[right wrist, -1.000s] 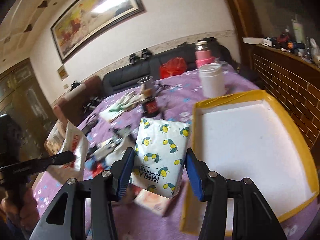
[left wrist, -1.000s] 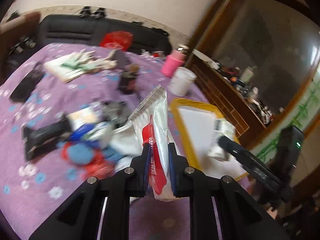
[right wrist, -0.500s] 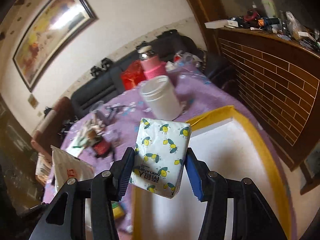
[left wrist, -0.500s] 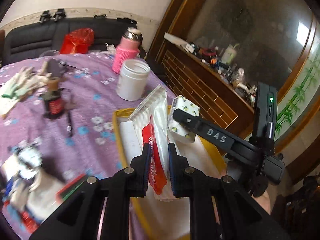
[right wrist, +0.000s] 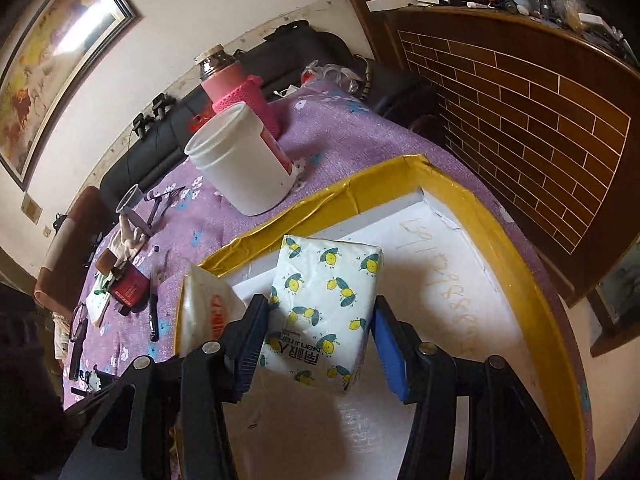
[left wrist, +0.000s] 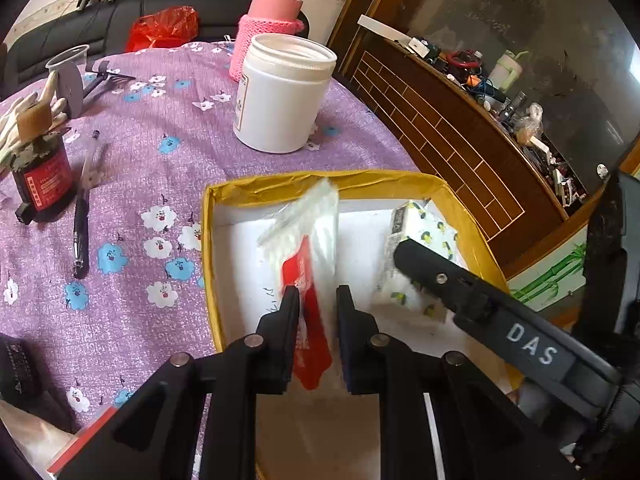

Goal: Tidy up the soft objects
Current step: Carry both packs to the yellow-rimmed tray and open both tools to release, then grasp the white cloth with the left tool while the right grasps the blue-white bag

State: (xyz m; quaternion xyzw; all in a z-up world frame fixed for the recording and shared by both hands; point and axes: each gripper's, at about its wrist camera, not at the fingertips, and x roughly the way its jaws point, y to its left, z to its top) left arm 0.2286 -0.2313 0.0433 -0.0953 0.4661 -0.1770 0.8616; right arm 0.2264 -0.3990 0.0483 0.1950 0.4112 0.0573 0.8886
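A yellow-rimmed white tray (left wrist: 320,182) (right wrist: 420,176) lies on the purple flowered tablecloth. My left gripper (left wrist: 318,294) is over the tray; its jaws stand a little apart around a white and red plastic pouch (left wrist: 316,240), which looks blurred and loose between them. My right gripper (right wrist: 320,308) is over the tray too, jaws parted beside a white tissue pack with bee prints (right wrist: 324,300) (left wrist: 416,256); gaps show on both sides. The pouch (right wrist: 208,308) also shows at the left in the right wrist view.
A white jar (left wrist: 280,92) and a pink flask (left wrist: 272,20) stand behind the tray. A pen (left wrist: 82,216), a small red jar (left wrist: 40,176) and gloves (left wrist: 16,120) lie left. A brick-patterned wooden counter (right wrist: 520,92) runs along the right.
Both grippers have moved from the clutter to over the tray and come lower. Both sets of jaws have widened, and the pouch and tissue pack now sit loose between them.
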